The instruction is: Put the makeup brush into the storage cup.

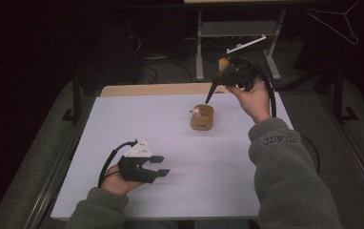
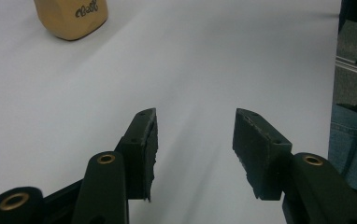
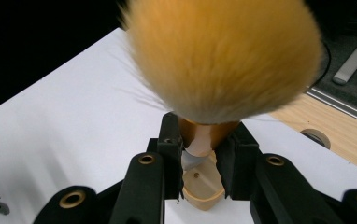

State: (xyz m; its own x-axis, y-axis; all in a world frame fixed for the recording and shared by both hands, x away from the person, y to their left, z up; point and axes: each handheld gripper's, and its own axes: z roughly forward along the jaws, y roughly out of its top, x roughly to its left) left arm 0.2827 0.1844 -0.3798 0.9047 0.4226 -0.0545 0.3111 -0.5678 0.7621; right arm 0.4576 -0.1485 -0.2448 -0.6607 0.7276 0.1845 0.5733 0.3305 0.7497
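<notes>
Right gripper (image 1: 230, 71) clamps brush (image 1: 217, 78) above holder (image 1: 203, 117); keep its tip centred while lowering; left gripper (image 1: 157, 166) idles agape, well apart.

sleeves (image 1: 289, 176): grey fleece on both arms, ribbed cuffs, small dark lettering by the right cuff
left gripper (image 1: 159, 165): matte black, grey three-cornered plate on top with a few dark dots
left cable (image 1: 107, 161): black, loops off the back toward 9 o'clock
jaws: black, blocky tips, rough inner pads, brass-ringed holes at the pivots
right gripper (image 1: 225, 67): black too, black cable curving off toward 3 o'clock
</notes>
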